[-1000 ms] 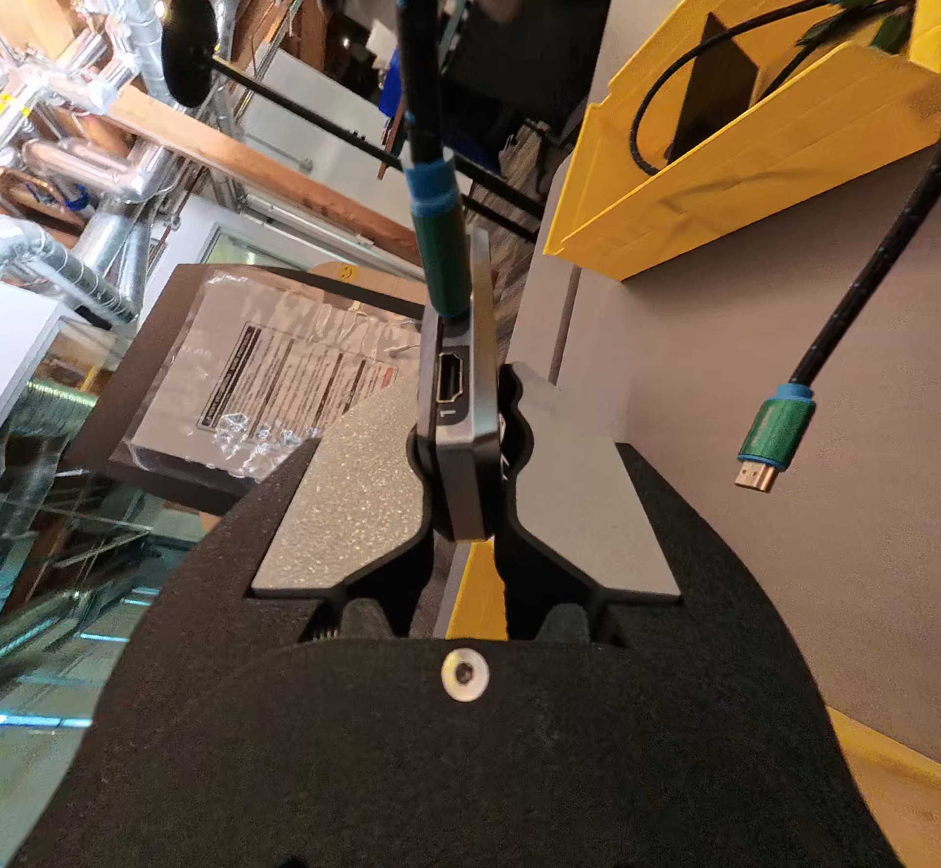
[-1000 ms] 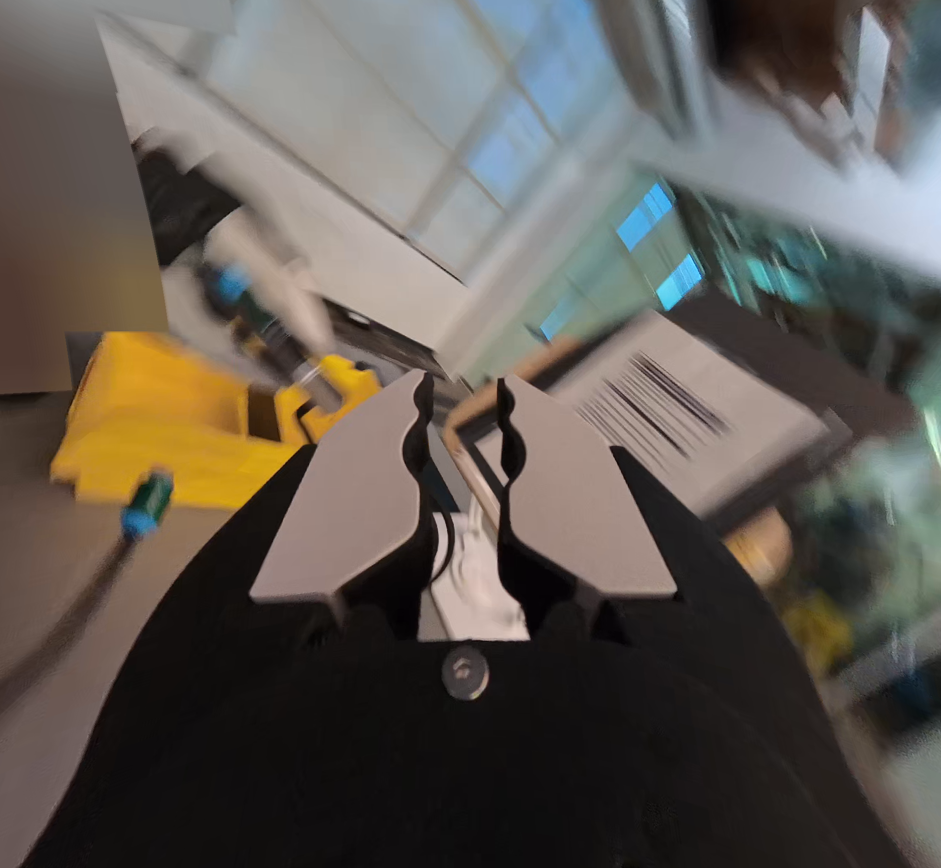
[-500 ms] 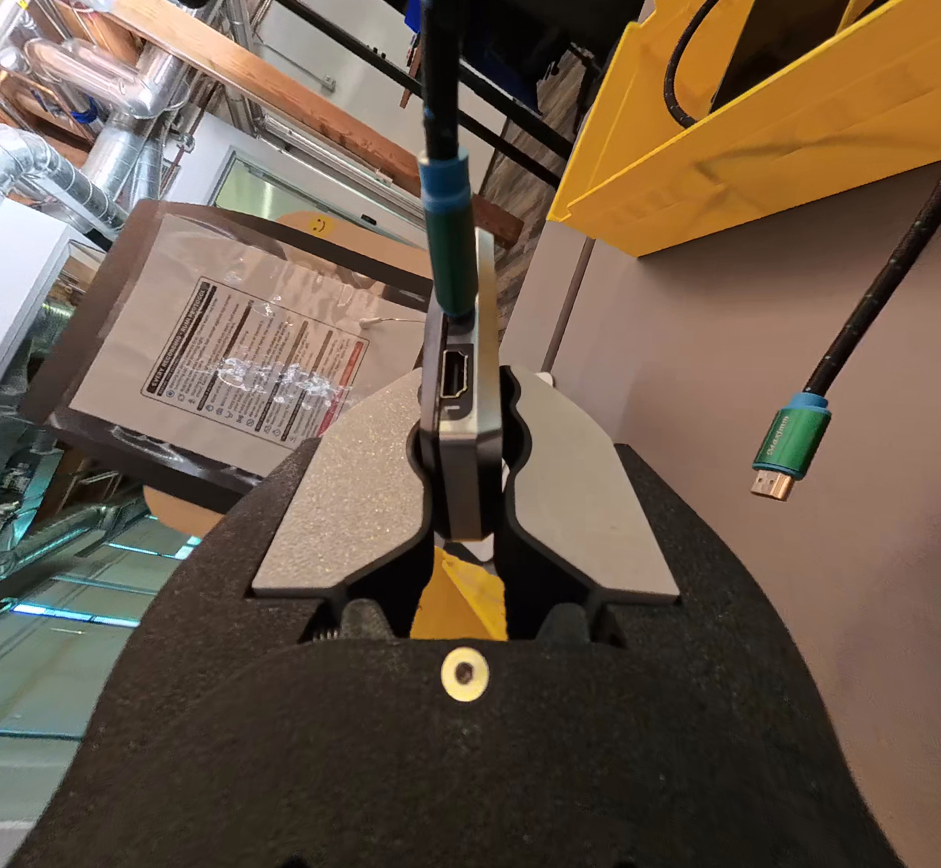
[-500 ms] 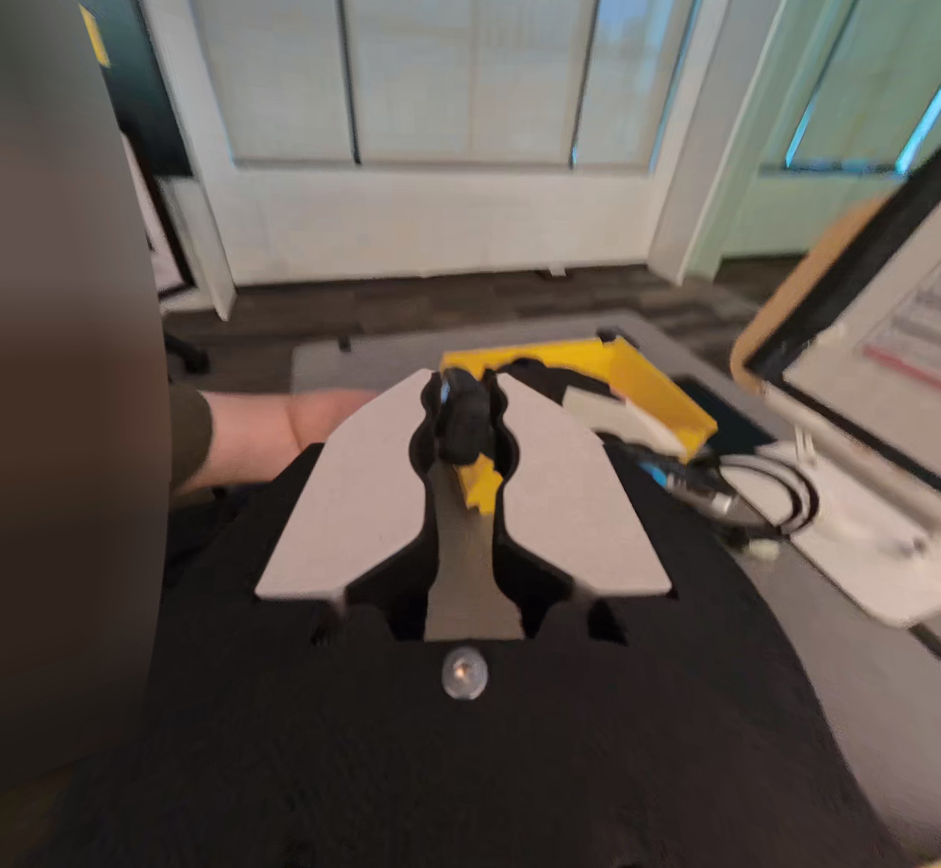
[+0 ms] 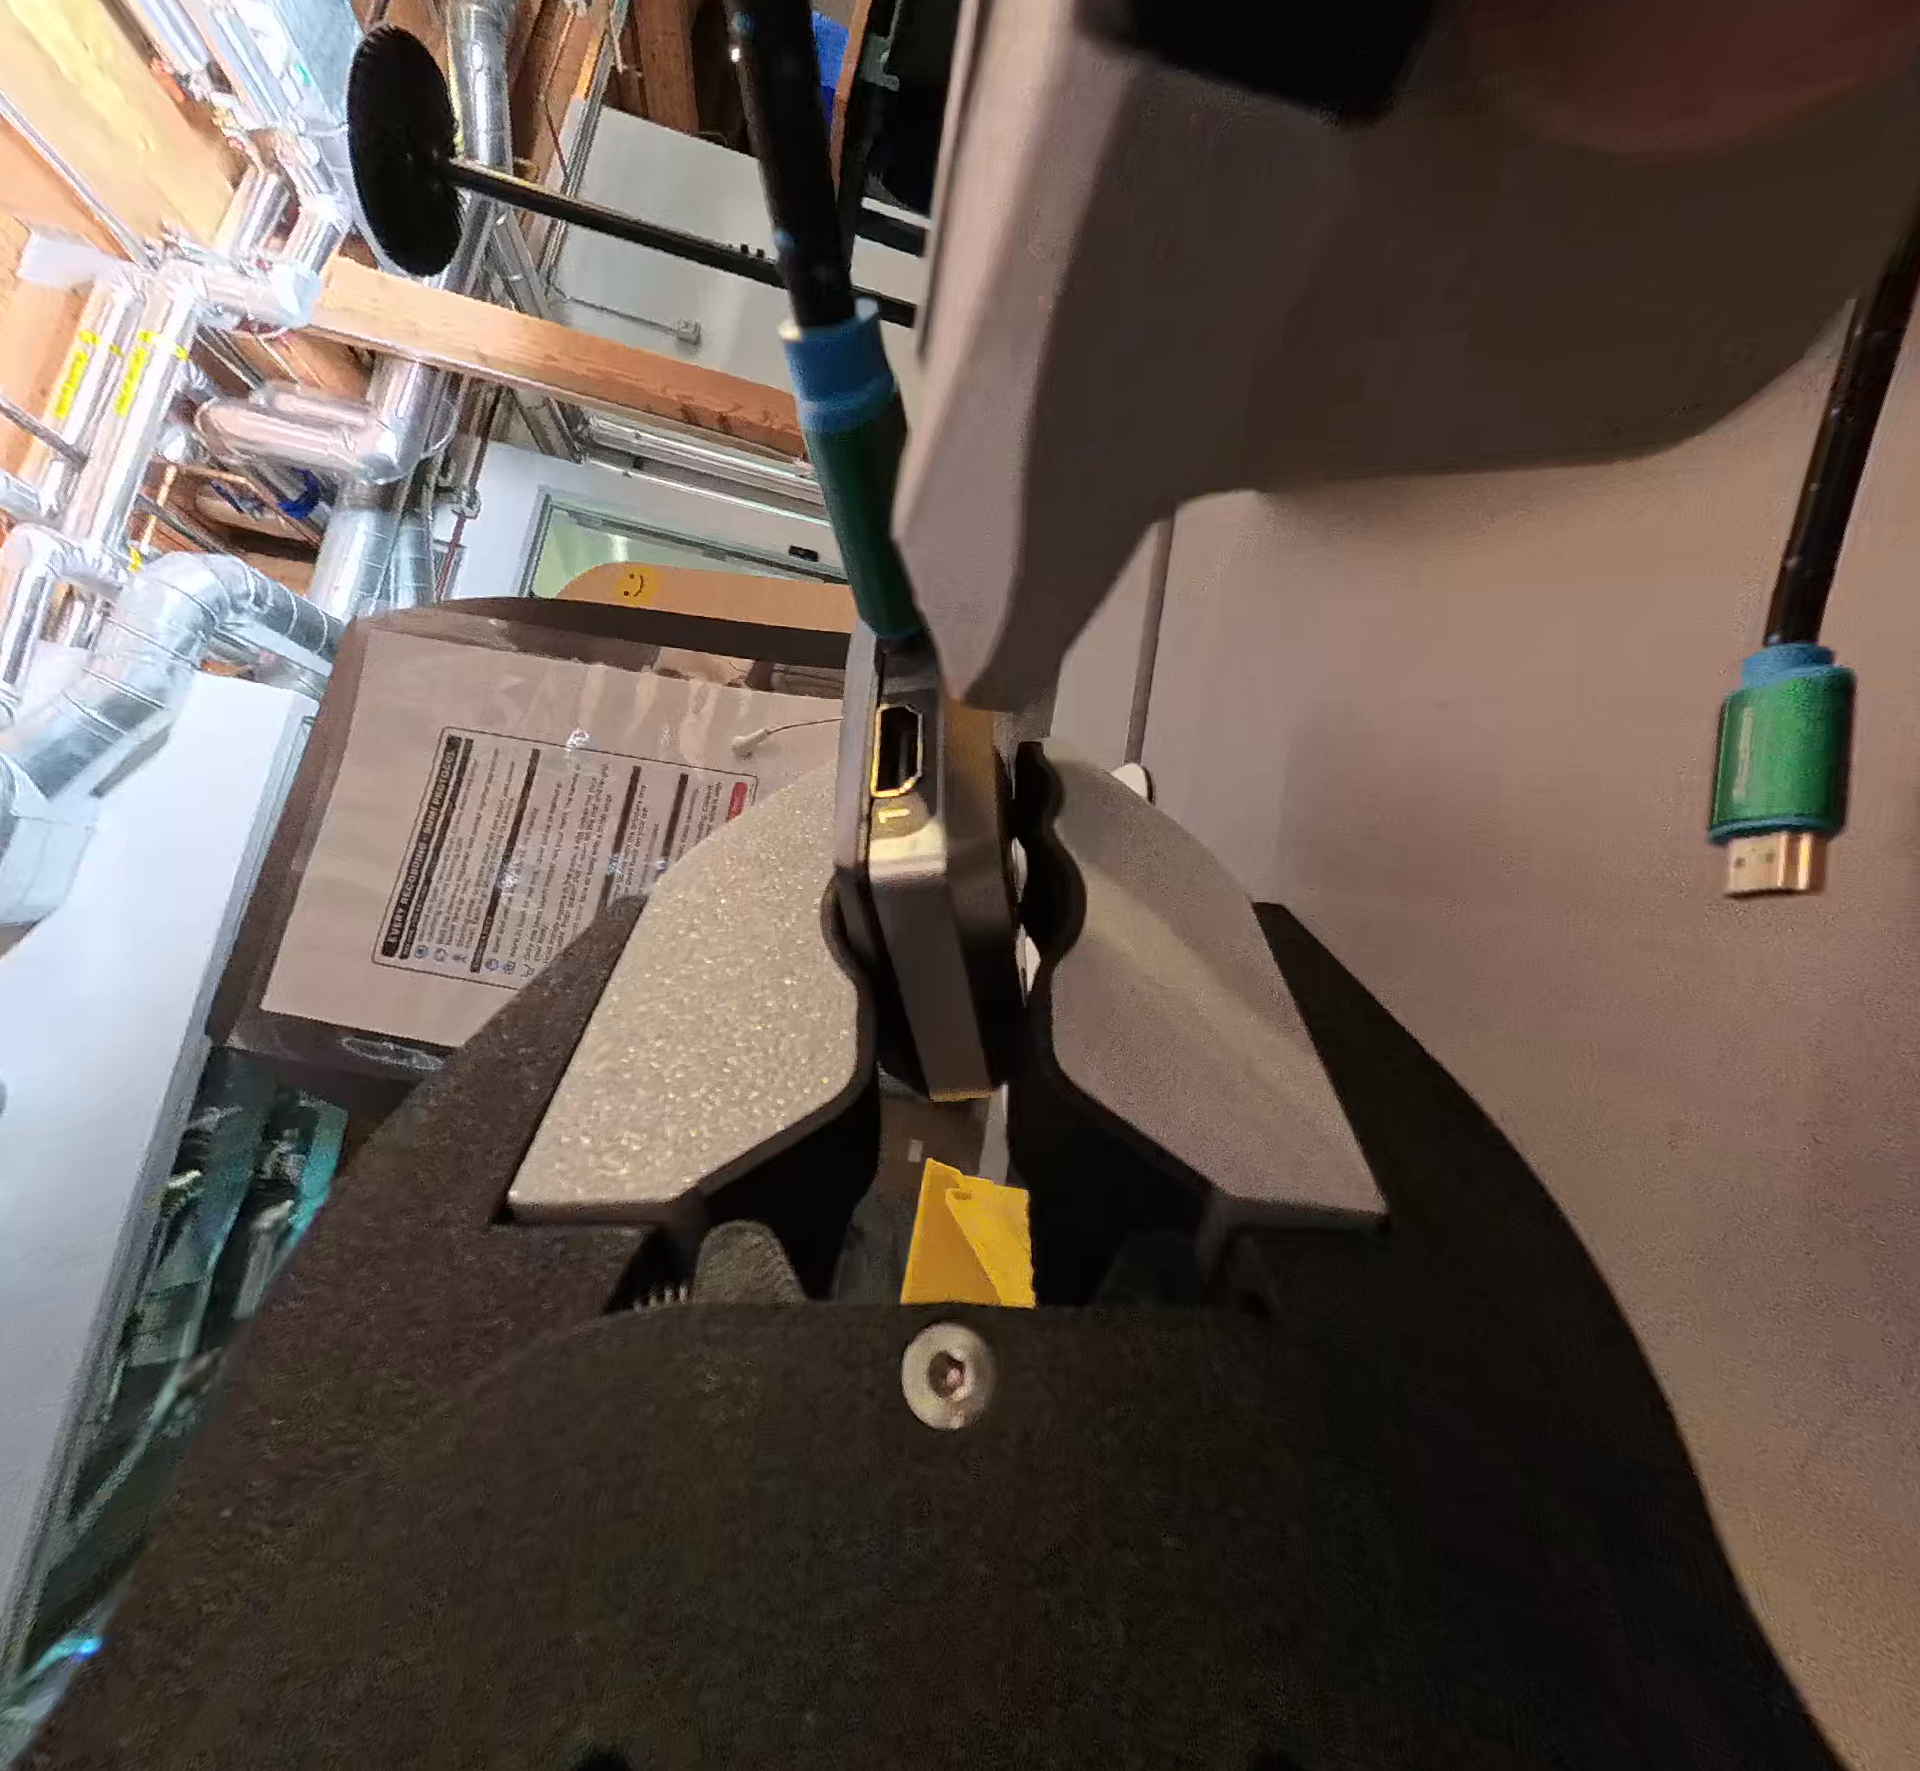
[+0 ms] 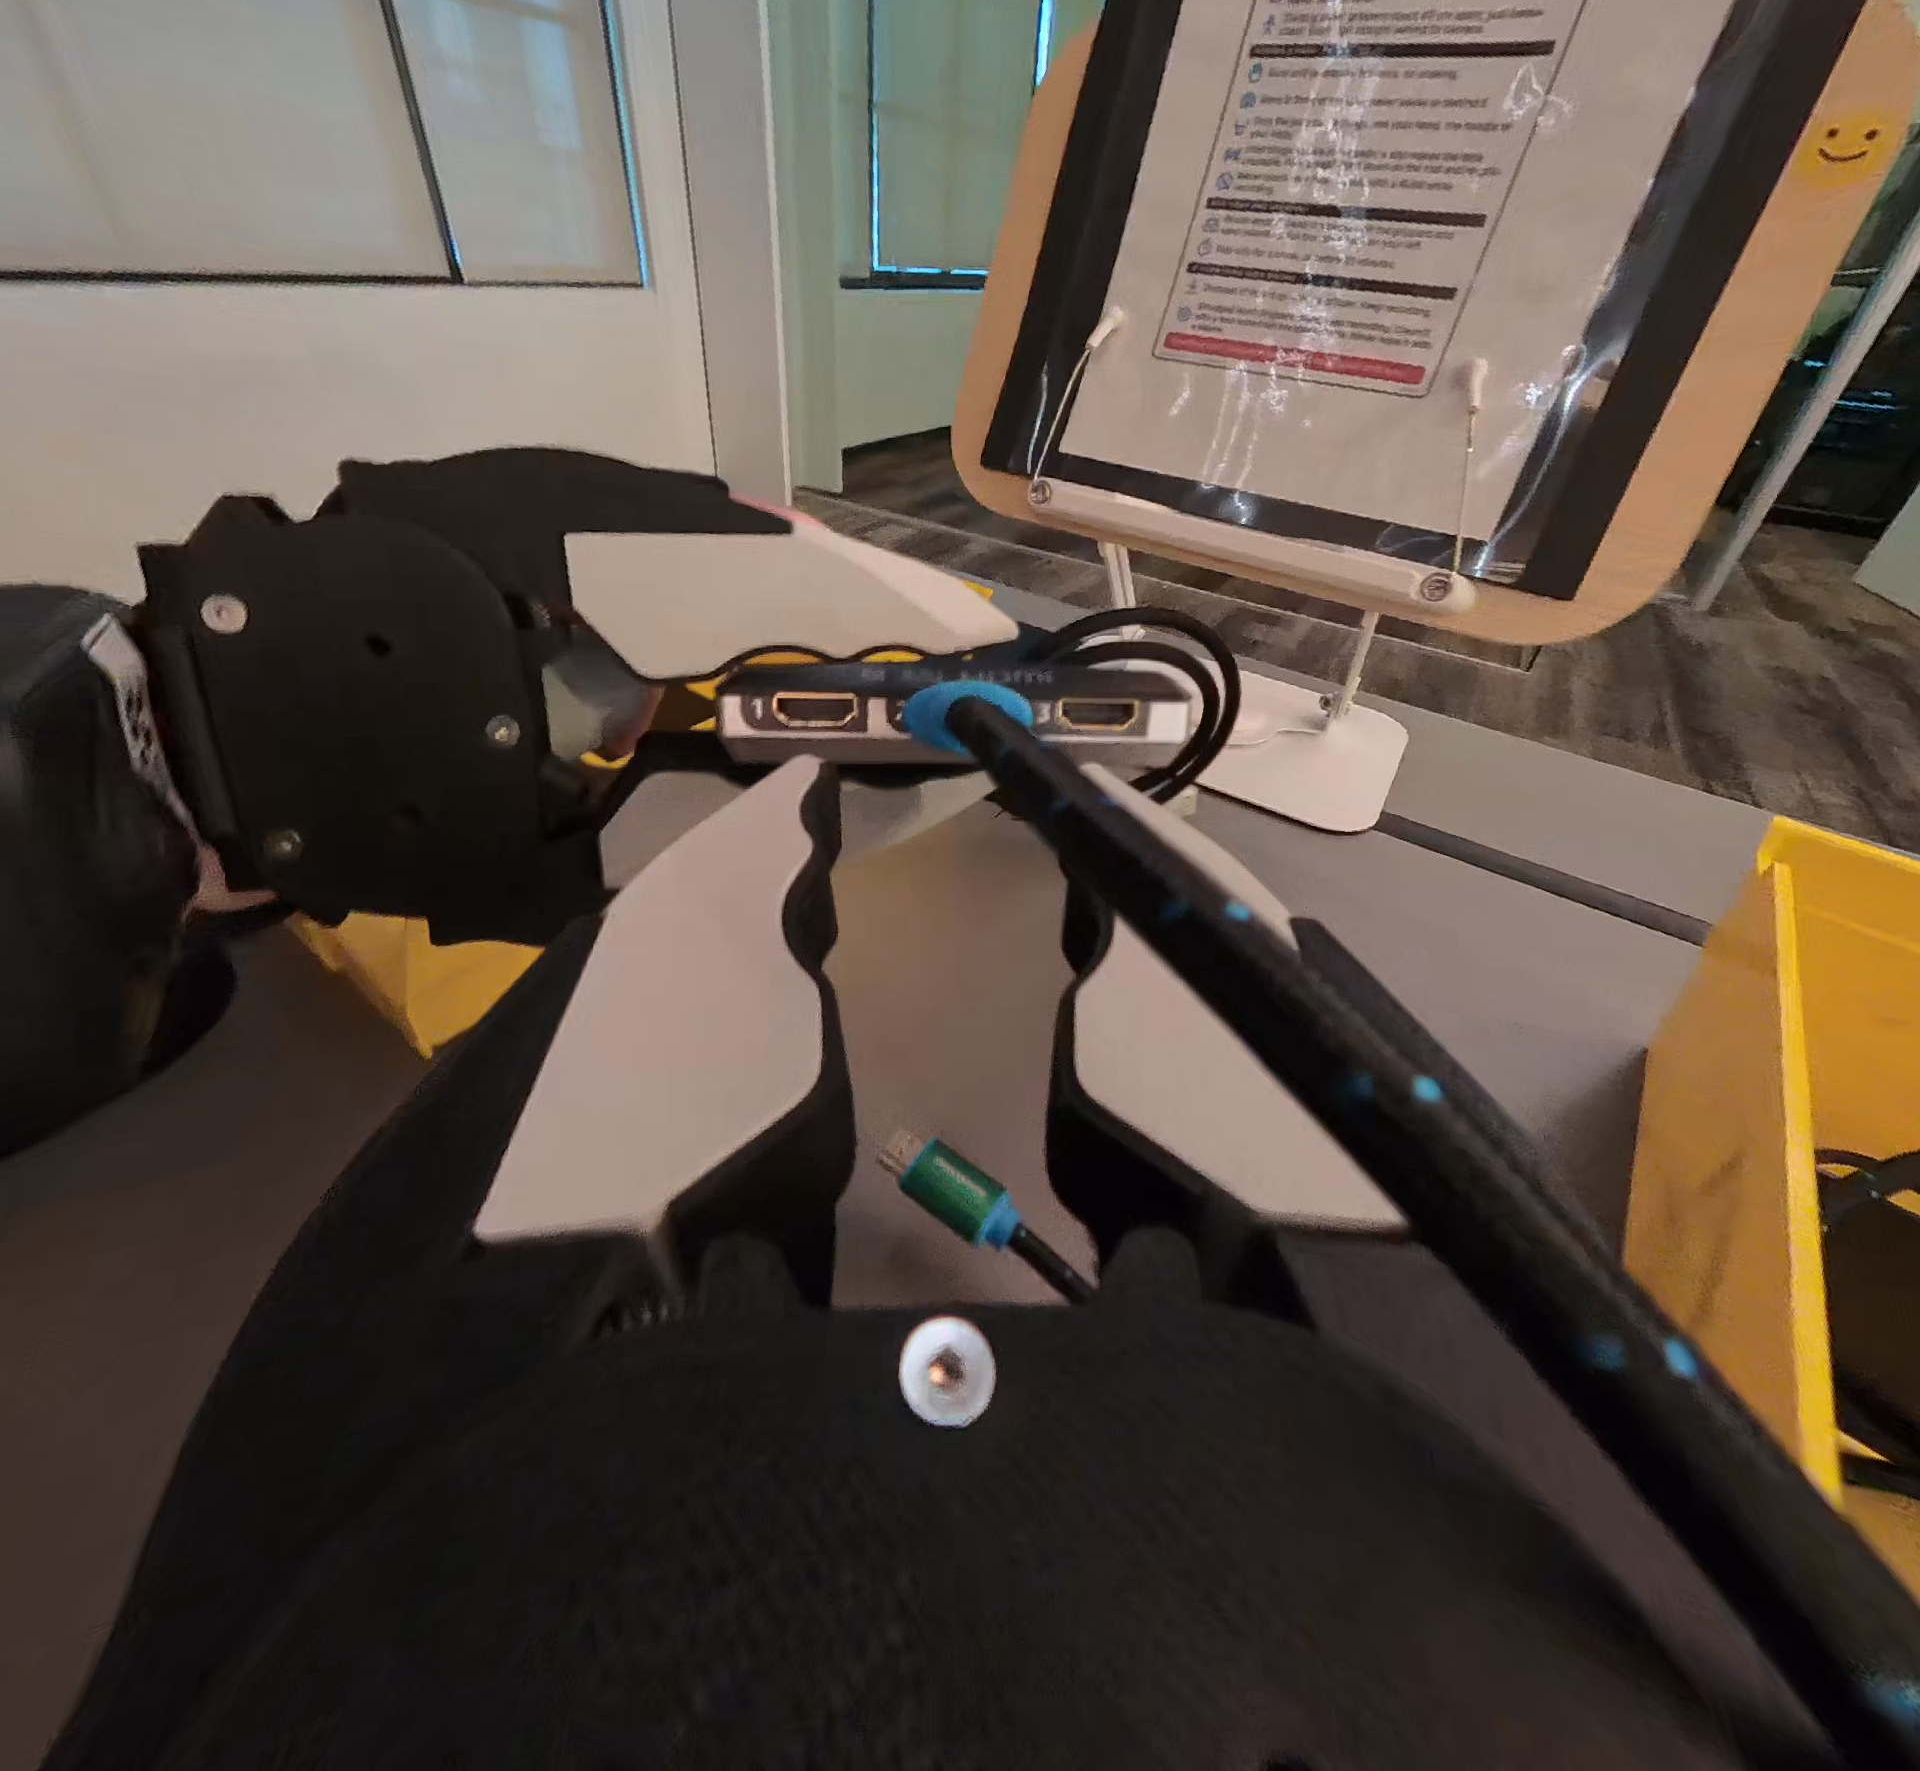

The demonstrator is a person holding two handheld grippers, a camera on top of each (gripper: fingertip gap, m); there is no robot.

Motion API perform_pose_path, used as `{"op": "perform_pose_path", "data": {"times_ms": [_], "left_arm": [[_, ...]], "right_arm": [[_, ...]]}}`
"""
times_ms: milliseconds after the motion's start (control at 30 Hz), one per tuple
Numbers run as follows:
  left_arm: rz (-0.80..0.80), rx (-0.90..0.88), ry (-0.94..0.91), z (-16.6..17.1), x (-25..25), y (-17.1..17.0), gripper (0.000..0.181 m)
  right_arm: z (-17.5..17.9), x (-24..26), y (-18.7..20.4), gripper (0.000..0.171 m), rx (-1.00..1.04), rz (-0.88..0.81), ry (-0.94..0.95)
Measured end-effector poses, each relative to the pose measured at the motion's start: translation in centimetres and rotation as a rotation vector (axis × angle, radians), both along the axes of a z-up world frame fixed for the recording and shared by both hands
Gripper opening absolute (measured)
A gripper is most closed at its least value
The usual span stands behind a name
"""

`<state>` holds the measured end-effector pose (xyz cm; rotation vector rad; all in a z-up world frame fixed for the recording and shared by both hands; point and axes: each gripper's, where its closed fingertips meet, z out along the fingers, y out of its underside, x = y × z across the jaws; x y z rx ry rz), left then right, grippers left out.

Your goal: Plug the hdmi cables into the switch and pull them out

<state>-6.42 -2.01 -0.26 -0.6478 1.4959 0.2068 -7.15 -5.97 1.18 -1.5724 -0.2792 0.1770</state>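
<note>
My left gripper (image 5: 930,786) is shut on the grey HDMI switch (image 5: 925,921) and holds it edge-up above the table. One cable's green and blue plug (image 5: 852,474) sits in the switch; the port beside it is empty. In the right wrist view the switch (image 6: 831,734) is level, with the plugged cable (image 6: 1247,983) in its middle port, running back over my right finger. My right gripper (image 6: 935,807) is open and empty, just short of the switch. A loose green plug (image 6: 951,1191) lies on the table below it, also in the left wrist view (image 5: 1777,765).
A yellow bin (image 6: 1787,1098) stands at the right, and another yellow bin (image 6: 416,973) sits under the left gripper. A document stand (image 6: 1320,215) with a printed sheet is behind the switch. The grey table (image 6: 1455,890) runs between them. A finger of my right gripper (image 5: 1143,267) fills the upper left wrist view. Across from one pair of fingers to the other is roughly 5 cm.
My right gripper has swung round to face the switch, come close to it and opened wider. My left gripper still holds the switch with the cable plugged in.
</note>
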Motion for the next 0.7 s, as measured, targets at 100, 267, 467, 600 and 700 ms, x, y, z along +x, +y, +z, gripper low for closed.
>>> {"op": "perform_pose_path", "data": {"times_ms": [100, 267, 467, 600, 700], "left_arm": [[0.011, 0.057, 0.046, -0.3, -0.1, 0.1, 0.025], [0.010, 0.111, 0.065, -0.3, -0.1, -0.4, 0.025], [0.066, 0.099, 0.045, -0.3, 0.2, 0.0, 0.025], [0.057, 0.018, 0.022, 0.1, 0.3, -0.4, 0.023], [0.085, 0.029, 0.018, 0.6, 0.2, -0.5, 0.025]], "right_arm": [[0.7, 0.2, 0.0, 0.035, 0.066, -0.017, 0.024], [0.7, 0.2, 0.0, 0.022, 0.101, -0.021, 0.004], [0.3, 0.5, 0.2, 0.021, 0.046, -0.001, 0.074], [0.8, 0.6, -0.3, 0.021, 0.085, -0.022, 0.059], [1.2, 0.5, -0.6, 0.021, 0.103, -0.034, 0.063]]}}
